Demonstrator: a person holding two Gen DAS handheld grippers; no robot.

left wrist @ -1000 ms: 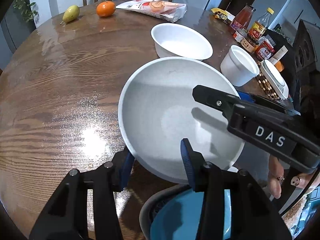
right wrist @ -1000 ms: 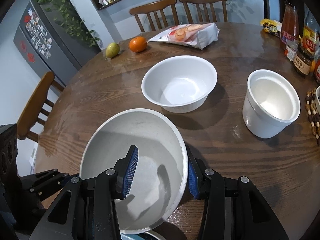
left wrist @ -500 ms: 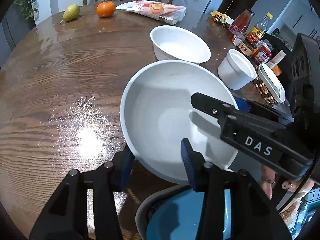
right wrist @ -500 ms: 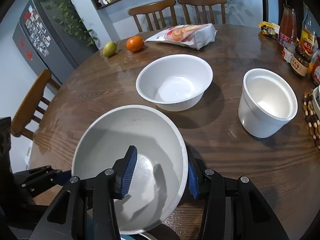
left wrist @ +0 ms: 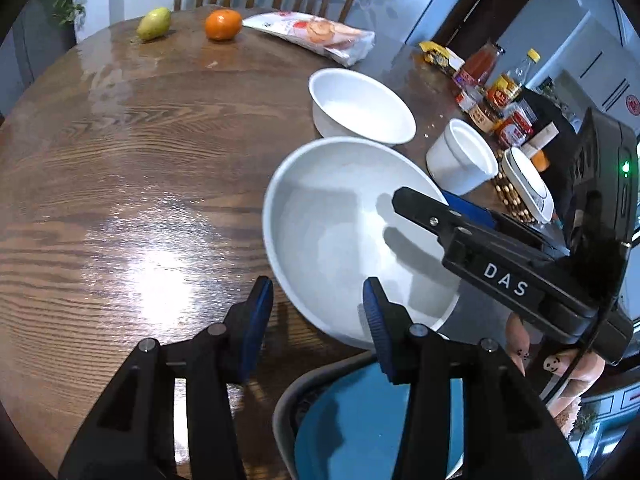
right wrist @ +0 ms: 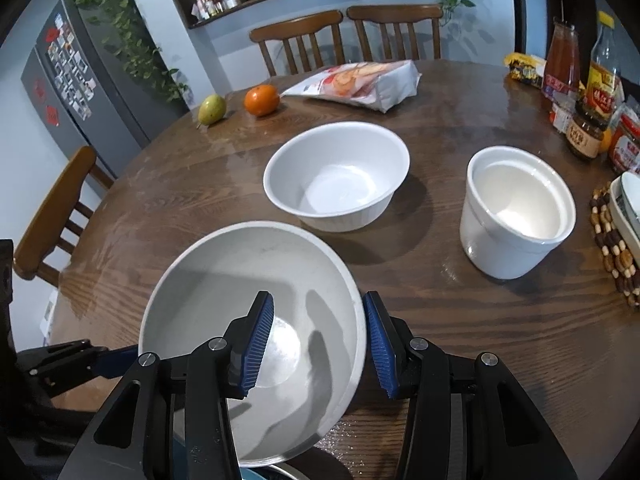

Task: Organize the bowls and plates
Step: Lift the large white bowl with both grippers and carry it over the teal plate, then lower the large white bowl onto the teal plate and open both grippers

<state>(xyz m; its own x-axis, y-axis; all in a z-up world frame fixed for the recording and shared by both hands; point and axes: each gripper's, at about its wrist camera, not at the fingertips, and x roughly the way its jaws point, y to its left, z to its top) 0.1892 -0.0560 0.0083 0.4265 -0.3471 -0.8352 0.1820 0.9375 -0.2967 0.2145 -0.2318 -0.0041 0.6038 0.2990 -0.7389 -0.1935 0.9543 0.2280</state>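
I stand by a big round wooden table (left wrist: 120, 160), and nearly everything of interest is at its near edge. The largest dish is a wide grey bowl (right wrist: 240, 280). It is tilted, with its near side over a blue dish with a grey rim (left wrist: 360, 420) at the very edge of the table. Its far rim comes close to the white bowl (right wrist: 336, 176) behind it, but the two do not touch. A person holds the two grippers on opposite sides of this grey bowl. The left gripper (left wrist: 318, 292) is closed to a narrow gap on the bowl's left wall, with one blue pad inside the bowl and the other under the rim outside. The right gripper (right wrist: 318, 300) has the right wall between its fingers. Its jaws have just been opening a little. The outer pad lies at the rim, but I cannot tell if the inner pad presses on the wall. To the right of the white bowl, well apart from it, stands a white pot (right wrist: 516, 216) with straight sides. At the far side of the table lies a snack bag (right wrist: 356, 84), and at the right edge there is a group of bottles and jars (right wrist: 588, 80). Left of the bag are an orange (right wrist: 261, 99) and, just beside it, a green pear (right wrist: 211, 109).
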